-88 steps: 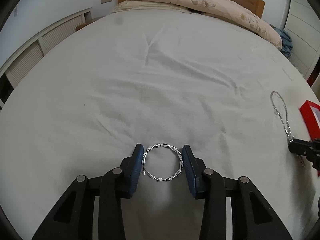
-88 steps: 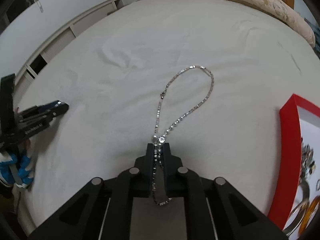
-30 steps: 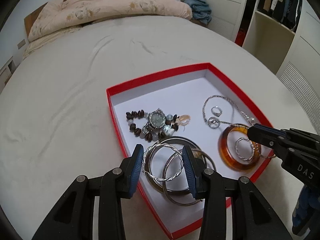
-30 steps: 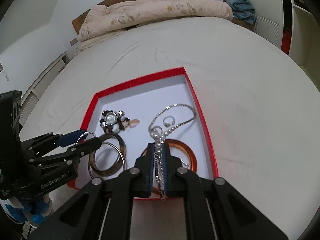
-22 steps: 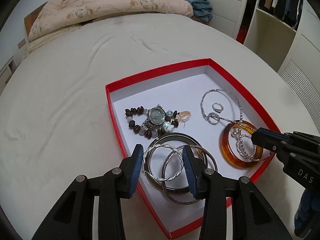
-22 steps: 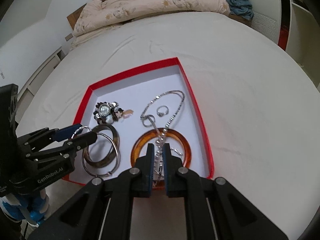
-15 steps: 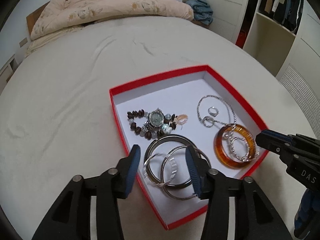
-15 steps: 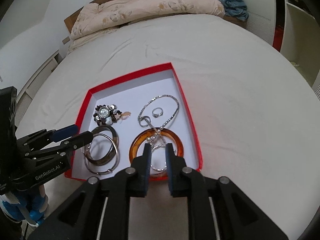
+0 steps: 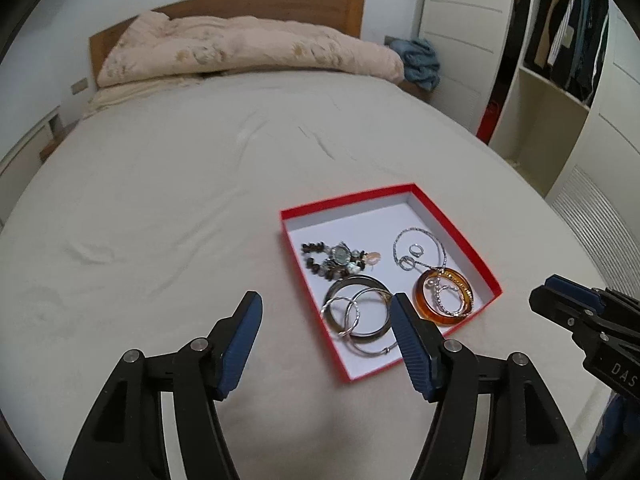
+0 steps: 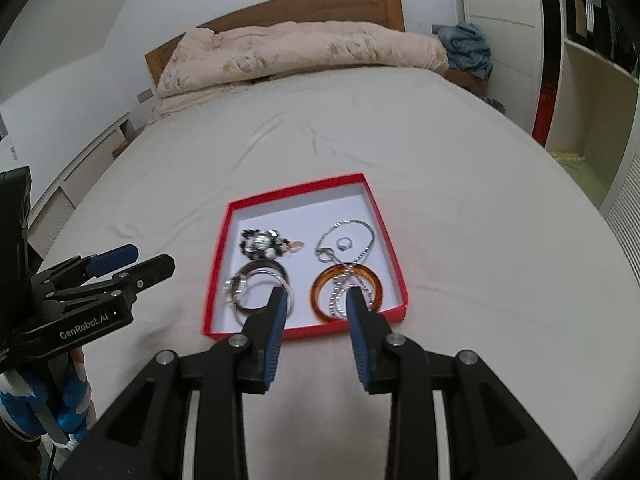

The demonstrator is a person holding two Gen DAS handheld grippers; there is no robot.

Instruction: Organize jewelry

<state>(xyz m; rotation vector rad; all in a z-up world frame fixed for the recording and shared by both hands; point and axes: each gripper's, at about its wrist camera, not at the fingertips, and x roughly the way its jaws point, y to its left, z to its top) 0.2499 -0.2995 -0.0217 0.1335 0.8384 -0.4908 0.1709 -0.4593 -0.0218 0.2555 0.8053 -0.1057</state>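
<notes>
Lying in the red box [image 9: 456, 227], all of it: twisted silver hoop [image 9: 347, 315] across the dark bangles [image 9: 358, 312] at the near left, beaded chain [image 10: 340, 292] draped over the amber bangle [image 9: 443, 298] at the near right, beaded watch [image 9: 340, 257] and small ring [image 9: 416, 249] farther in, inside a loop of fine chain. Nothing left loose on the sheet in either view, so probably near the end of the sorting.

Left gripper [image 9: 326, 338] empty, fingers spread wide after just opening, nothing between them; seen from the other side [image 10: 120, 264] off to the left of the box. Right gripper [image 10: 316, 320] also empty, fingers parted narrowly, likewise just opened, with the box's near edge showing through the gap; visible too at the right edge [image 9: 560, 300] of the left view.

Risks from here: tangling of the beaded chain with the fine chain already crossing the amber bangle, making later separation fiddly. Snagging of a link or the hoop's clasp on a ribbed finger pad during any return reach. Tipping or sliding of the shallow box on the soft, yielding bed [image 9: 180, 184] if an edge gets pressed, spilling small pieces into the creases.

Around: pale wrinkled sheet, rolled floral quilt [image 9: 248, 46] against a wooden headboard [image 9: 224, 4], blue cloth heap [image 9: 418, 60] beside it, white wardrobe doors and open shelving with hanging clothes on the right, low white cabinet on the left.
</notes>
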